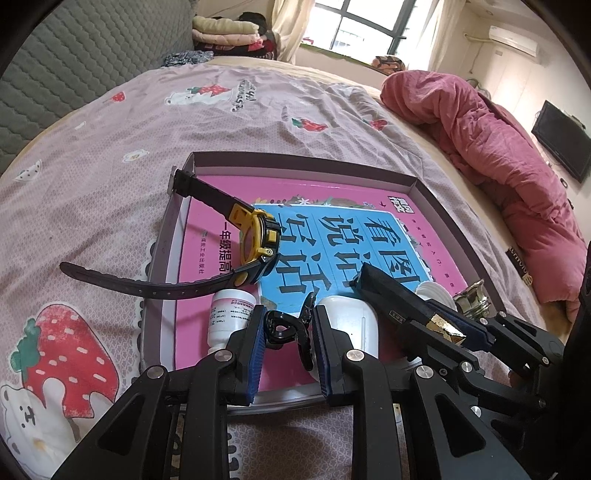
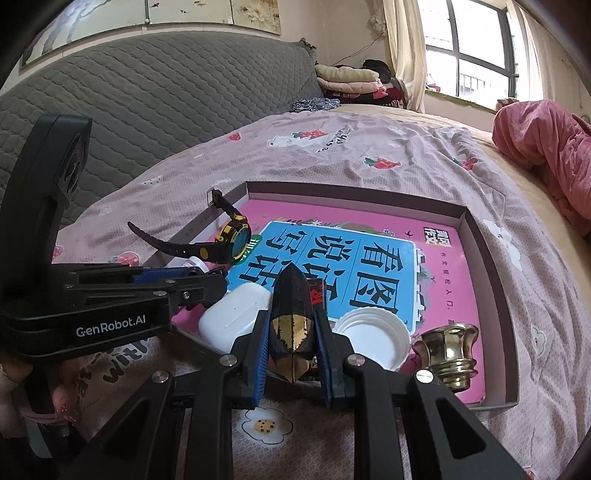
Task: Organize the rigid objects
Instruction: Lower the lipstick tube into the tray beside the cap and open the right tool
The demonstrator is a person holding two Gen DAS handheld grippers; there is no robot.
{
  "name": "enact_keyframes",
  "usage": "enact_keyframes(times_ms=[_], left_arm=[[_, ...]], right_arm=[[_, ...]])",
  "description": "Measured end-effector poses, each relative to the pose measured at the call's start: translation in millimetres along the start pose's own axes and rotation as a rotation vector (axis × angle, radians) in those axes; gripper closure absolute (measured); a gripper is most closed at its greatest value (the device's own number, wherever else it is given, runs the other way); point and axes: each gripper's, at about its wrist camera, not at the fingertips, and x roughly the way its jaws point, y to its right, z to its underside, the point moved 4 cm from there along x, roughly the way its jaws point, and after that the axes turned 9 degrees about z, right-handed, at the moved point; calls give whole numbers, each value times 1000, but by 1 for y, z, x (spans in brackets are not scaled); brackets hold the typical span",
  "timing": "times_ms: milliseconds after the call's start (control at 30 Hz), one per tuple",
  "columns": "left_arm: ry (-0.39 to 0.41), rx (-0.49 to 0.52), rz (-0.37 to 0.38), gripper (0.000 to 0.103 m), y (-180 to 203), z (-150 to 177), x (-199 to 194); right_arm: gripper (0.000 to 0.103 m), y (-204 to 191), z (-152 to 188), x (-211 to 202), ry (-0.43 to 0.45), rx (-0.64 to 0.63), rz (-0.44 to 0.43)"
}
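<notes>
A shallow cardboard tray (image 1: 306,159) (image 2: 495,266) lies on the bed with a pink and blue book (image 1: 351,236) (image 2: 354,258) in it. My left gripper (image 1: 286,328) is shut on a black hair claw clip (image 1: 284,328) over the tray's near edge. My right gripper (image 2: 291,332) is shut on a black and gold pointed box (image 2: 291,314), also seen in the left wrist view (image 1: 406,306). A black and yellow watch (image 1: 255,240) (image 2: 231,240) hangs over the tray's left wall. A white earbud case (image 1: 351,325) (image 2: 232,314), a white pill bottle (image 1: 229,314), a white lid (image 2: 373,332) and a brass knob (image 2: 448,354) sit in the tray.
A pink quilt (image 1: 498,147) (image 2: 546,147) is bunched at the right of the bed. A grey quilted headboard (image 2: 147,92) stands behind, with folded clothes (image 1: 229,33) at its end. The strawberry-print sheet (image 1: 110,166) surrounds the tray.
</notes>
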Motion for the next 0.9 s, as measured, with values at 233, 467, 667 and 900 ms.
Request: enact_keyframes(times_ms=[233,467,667,900], left_arm=[[0,0,0,78,-1,0,0],[-1,-2,2,78,-1,0,1],[-2,-1,-3,78,-1,1,2],[-3,0,-6,78,-2,1,3]], right_arm=[[73,2,-1,1,-6,4,15],[72,4,-3,-4,16,9,17],[71,9,-6,-8,29,31,27],[71,14,-7,-8,25,57,29]])
